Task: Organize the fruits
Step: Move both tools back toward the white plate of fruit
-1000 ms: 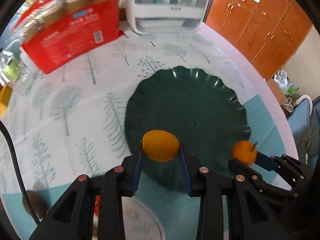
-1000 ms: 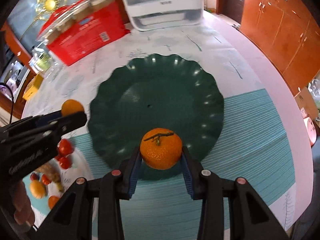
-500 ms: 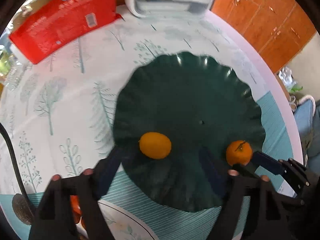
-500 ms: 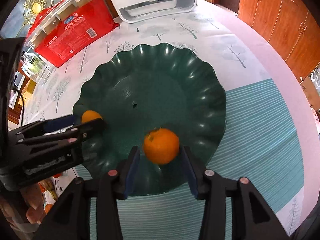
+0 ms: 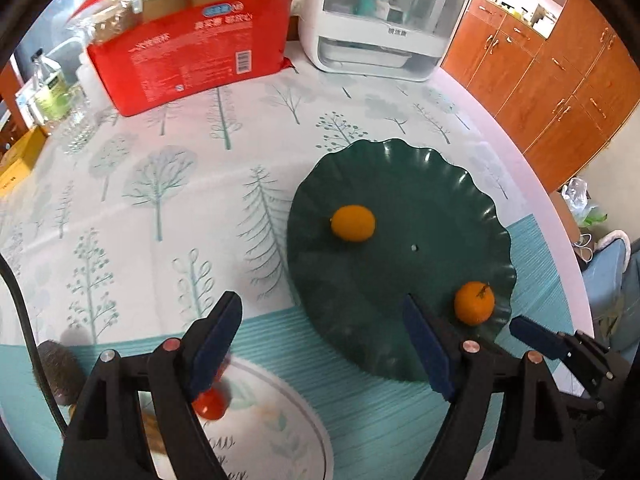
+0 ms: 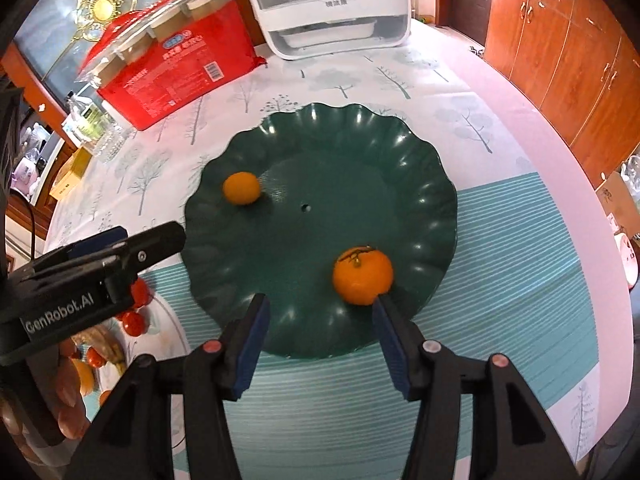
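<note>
We have two fruits lying in the dark green plate [image 6: 420,168], a glossy dish with a scalloped, fluted rim and a small hole at its centre. The smooth yellow-orange fruit [image 5: 353,223] sits on the plate's left part, oval and unmarked. The mandarin [image 6: 362,275], dimpled in skin with a dark twig stem on top, rests near the plate's front right edge.

Our left hand-held gripper [image 5: 322,346] is spread wide, its blue padded fingers [image 5: 212,344] apart over the plate's near rim and the striped teal placemat [image 6: 500,320], gripping nothing. Our right hand-held gripper [image 6: 320,344] is spread too and empty; its right blue pad looks just beside the mandarin, though we cannot tell whether they touch.

Below the left gripper we see a white round plate [image 5: 280,432] with a printed pattern, carrying a shiny red cherry tomato [image 5: 209,404]. Farther back on the tree-printed tabletop [image 5: 160,184] stand a red carton [image 5: 188,64] topped with lidded jars under clear plastic, and a white boxy appliance [image 5: 380,28] with a transparent window.
</note>
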### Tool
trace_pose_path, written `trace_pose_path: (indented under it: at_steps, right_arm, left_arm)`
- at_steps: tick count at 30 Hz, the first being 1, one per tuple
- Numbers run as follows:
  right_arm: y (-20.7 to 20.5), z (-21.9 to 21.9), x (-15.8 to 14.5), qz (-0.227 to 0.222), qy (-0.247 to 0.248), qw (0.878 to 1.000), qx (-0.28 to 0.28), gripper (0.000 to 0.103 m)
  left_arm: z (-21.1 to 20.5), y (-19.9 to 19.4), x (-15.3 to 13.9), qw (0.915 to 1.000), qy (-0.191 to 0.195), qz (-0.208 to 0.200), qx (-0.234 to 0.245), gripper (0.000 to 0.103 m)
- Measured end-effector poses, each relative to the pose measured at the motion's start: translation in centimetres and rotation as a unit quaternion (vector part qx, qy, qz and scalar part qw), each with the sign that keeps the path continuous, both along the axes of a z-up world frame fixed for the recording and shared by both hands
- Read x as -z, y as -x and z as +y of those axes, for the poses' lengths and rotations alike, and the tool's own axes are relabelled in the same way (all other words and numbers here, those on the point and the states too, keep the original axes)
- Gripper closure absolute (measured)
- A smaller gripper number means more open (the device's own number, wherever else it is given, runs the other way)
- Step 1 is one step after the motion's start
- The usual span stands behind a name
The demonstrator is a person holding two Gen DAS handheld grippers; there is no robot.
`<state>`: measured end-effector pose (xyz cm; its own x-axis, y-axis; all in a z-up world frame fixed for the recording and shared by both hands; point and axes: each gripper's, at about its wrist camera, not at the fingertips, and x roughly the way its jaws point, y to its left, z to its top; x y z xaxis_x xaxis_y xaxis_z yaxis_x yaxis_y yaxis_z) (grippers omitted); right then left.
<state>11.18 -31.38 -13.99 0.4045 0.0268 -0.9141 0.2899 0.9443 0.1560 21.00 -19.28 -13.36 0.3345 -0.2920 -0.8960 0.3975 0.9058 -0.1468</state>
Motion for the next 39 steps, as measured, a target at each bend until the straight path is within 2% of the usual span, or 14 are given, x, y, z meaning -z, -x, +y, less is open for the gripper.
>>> trace_pose_path:
  at_steps: [7, 13, 25, 30, 39]
  right_arm:
    - [1.6, 1.6, -2.0, -0.014, 0.007, 1.0, -0.02, 0.049]
    - [3.6, 3.1, -3.2, -0.02, 0.005, 0.999, -0.039, 0.049]
    - [7.3, 8.5, -5.8, -0.039, -0.004, 0.993, -0.112, 0.049]
    - [8.0, 11.4, -7.5, -0.061, -0.009, 0.986, -0.153, 0.049]
    - [8.0, 17.9, -7.9, -0.073, -0.011, 0.969, -0.237, 0.049]
  left_arm:
    - [2.1, 3.1, -2.2, 0.9997, -0.016, -0.015, -0.011, 0.022]
    - [5.0, 6.0, -3.8, 0.9992, -0.007, -0.02, -0.033, 0.022]
    - [13.1, 13.6, -6.7, 0.9944, -0.007, -0.047, -0.095, 0.022]
    - [17.3, 16.0, -7.7, 0.9896, -0.012, -0.053, -0.133, 0.022]
    - [25.2, 17.8, -7.8, 0.9717, -0.046, -0.058, -0.225, 0.022]
